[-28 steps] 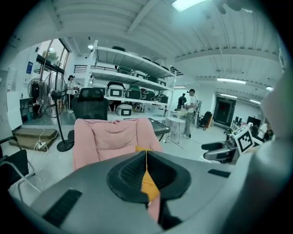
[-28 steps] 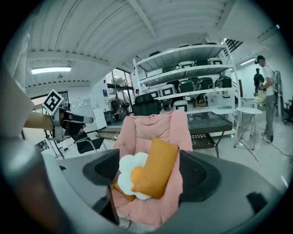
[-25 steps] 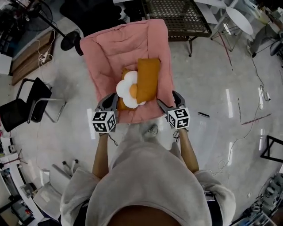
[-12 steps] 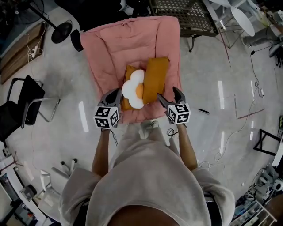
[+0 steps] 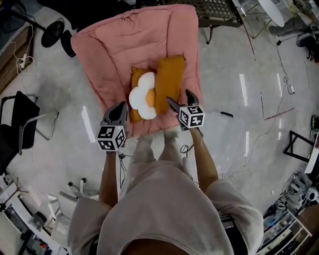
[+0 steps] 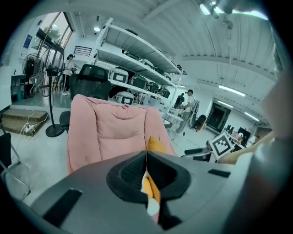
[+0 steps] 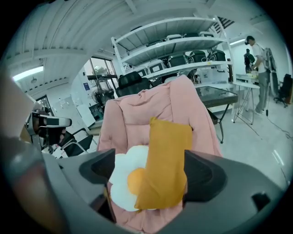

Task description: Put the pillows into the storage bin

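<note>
**Three pillows, one chair:** the pillows lie on the seat of a single pink quilted fabric lounge chair (image 5: pixel 124 45) as I hold both grippers at its front edge. There are two orange rectangular fabric pillows and one white flower-shaped plush pillow (image 5: pixel 141 97) with an orange centre. The right-hand orange pillow (image 5: pixel 169 82) runs lengthwise up the seat and laps over the flower's right petals. The left-hand orange pillow (image 5: pixel 133 82) lies mostly under the flower, with only its top and left edge showing, so the flower is in the way of it.

My left gripper (image 5: pixel 118 110) hangs near the seat's front-left corner. Its fingers are pressed together on nothing, and its own view shows just a sliver of orange and white through the slit. My right gripper (image 5: pixel 179 99) sits near the lower end of the right-hand orange pillow. Its fingers are spread wide and have just been opening further. The pillows appear between them, beyond the tips, with no pad touching.

Around the chair are one black folding chair (image 5: pixel 17 112) to the left, one dark metal mesh table (image 5: pixel 219 15) behind the backrest and one black round stand base (image 5: pixel 52 34). Loose cables and a small black stick (image 5: pixel 226 114) lie on the glossy grey floor (image 5: pixel 234 74). The gripper views show white shelving racks (image 7: pixel 183 45) behind, and a person (image 7: pixel 256 59) standing far off.
</note>
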A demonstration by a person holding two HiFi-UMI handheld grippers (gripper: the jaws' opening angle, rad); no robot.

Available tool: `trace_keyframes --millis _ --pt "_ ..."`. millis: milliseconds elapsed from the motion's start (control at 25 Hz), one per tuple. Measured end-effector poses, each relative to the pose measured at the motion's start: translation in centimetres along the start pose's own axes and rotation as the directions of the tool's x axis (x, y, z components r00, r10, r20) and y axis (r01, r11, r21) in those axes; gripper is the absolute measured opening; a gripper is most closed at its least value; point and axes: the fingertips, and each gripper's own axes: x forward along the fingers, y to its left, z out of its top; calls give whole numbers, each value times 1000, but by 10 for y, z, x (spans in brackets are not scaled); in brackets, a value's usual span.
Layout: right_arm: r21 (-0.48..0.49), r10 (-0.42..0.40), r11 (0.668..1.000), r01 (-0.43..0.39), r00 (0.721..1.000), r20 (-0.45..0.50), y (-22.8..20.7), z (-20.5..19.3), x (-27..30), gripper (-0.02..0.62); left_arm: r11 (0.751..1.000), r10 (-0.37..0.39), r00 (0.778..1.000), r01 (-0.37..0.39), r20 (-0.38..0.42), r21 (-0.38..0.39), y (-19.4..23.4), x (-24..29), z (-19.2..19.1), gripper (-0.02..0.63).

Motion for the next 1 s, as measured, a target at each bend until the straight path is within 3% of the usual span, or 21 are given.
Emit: trace_keyframes --millis 280,480,680,920,1000 --pt "52 37 998 -32 995 -93 -39 -41 69 522 999 42 999 -43 -29 -11 -3 24 -17 12" --pt "69 9 998 2 986 -164 -65 -68 117 575 998 49 998 -50 -37 -43 -12 41 -28 12" --pt "108 17 994 6 977 -215 -74 -91 154 577 998 46 997 -48 -62 -39 -11 48 -43 12" --pt "115 25 993 4 969 -245 -76 -91 175 575 999 32 996 -35 -80 -37 -8 55 -50 12" --pt "122 34 993 -2 964 -264 -75 -93 176 516 999 27 997 -29 -78 -34 -9 56 -50 12"
